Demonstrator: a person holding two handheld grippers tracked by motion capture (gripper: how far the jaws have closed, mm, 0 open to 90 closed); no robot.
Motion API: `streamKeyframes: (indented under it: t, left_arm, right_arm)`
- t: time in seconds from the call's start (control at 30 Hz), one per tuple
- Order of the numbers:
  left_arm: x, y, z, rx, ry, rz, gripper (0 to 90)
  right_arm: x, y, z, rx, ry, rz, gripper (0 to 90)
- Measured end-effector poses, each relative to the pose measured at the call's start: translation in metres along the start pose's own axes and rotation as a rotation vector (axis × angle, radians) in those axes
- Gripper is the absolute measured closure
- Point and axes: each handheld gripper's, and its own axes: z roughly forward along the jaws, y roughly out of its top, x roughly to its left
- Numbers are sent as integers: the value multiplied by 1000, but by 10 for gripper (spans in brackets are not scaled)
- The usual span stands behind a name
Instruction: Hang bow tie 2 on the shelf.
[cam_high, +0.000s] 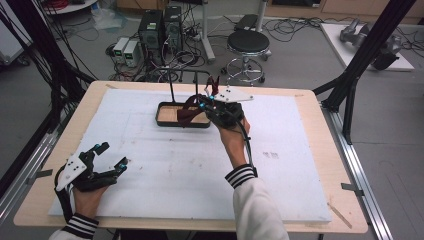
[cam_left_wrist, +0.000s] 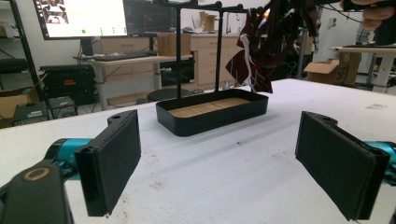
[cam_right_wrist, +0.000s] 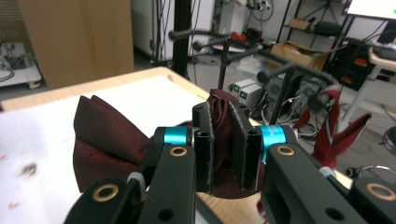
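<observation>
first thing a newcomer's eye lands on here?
The dark red bow tie, pinched between the pads of the right gripper and held up over the black stand with a wooden-floored tray at the far middle of the white table. Next, the left gripper, resting at the near left edge with its jaws wide apart and nothing between them.

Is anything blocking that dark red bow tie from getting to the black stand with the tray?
Nothing visible does. The right tongs are shut on the bow tie, holding it right at the stand above the tray. Another red tie hangs nearby.
</observation>
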Motion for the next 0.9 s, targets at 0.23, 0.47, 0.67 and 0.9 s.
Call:
streamKeyframes:
  t: [0.23, 0.47, 0.67, 0.9]
  left_arm:
    - [0, 0, 0, 0, -2, -2, 147]
    - [0, 0, 0, -1, -1, -1, 147]
    - [1, 0, 0, -4, -1, -4, 147]
    - [1, 0, 0, -5, -2, -8, 147]
  right_arm:
    - [2, 8, 11, -38, -64, 11, 811]
    - [6, 12, 23, -51, -127, 7, 810]
    - [6, 15, 30, -63, -155, 1, 810]
    - [5, 18, 38, -70, -201, 0, 810]
